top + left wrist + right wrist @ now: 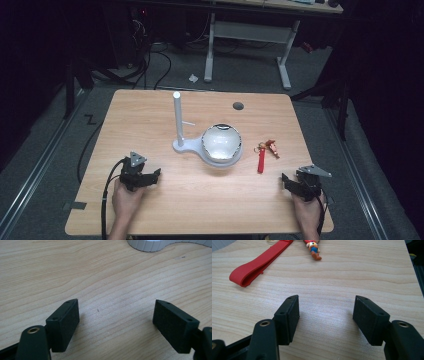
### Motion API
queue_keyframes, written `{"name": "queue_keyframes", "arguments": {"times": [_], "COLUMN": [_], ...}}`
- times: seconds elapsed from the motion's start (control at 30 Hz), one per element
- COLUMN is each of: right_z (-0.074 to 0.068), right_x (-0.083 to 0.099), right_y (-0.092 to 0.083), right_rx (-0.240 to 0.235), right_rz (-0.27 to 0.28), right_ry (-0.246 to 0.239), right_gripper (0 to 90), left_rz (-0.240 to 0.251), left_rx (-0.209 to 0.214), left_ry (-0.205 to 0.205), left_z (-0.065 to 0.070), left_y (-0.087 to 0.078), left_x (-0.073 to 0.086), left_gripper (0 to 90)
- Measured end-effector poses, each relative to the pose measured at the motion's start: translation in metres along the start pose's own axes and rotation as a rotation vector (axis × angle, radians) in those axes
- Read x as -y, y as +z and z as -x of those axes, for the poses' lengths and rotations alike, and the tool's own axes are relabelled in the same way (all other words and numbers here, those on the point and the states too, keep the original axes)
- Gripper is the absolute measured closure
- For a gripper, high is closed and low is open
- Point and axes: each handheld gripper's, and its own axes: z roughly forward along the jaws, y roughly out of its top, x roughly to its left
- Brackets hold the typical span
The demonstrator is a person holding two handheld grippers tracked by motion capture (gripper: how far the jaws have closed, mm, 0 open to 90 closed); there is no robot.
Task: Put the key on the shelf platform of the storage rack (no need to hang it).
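Observation:
A keychain lies on the wooden table [150, 110]: a red strap [261, 161] joined to a small red figure [272, 147]. In the right gripper view the red strap [259, 262] and the figure [313, 248] lie ahead and to the left. My right gripper [295, 181] rests near the front right, open, nothing between its jaws [325, 315]. My left gripper [147, 175] sits at the front left, open over bare wood [116, 317]. A white stand with an upright post [177, 117] and a shiny bowl [221, 142] stand mid-table.
The white stand's ribbed base edge [150, 245] shows at the top of the left gripper view. A dark round hole [238, 106] sits near the table's far edge. Behind the table stand a white desk frame [250, 35] and cables on the floor.

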Motion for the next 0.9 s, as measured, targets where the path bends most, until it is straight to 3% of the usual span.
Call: {"name": "queue_keyframes", "arguments": {"times": [0.9], "right_z": [-0.0005], "right_x": [-0.0001], "right_y": [0.0003], "right_rx": [-0.014], "right_rz": [0.002], "right_ry": [-0.012], "right_gripper": [36.7], "left_rz": [-0.003], "left_rx": [0.0], "left_ry": [-0.001], "left_z": [-0.0005], "left_y": [-0.0006], "left_x": [0.0004], "left_gripper": [21.3]}}
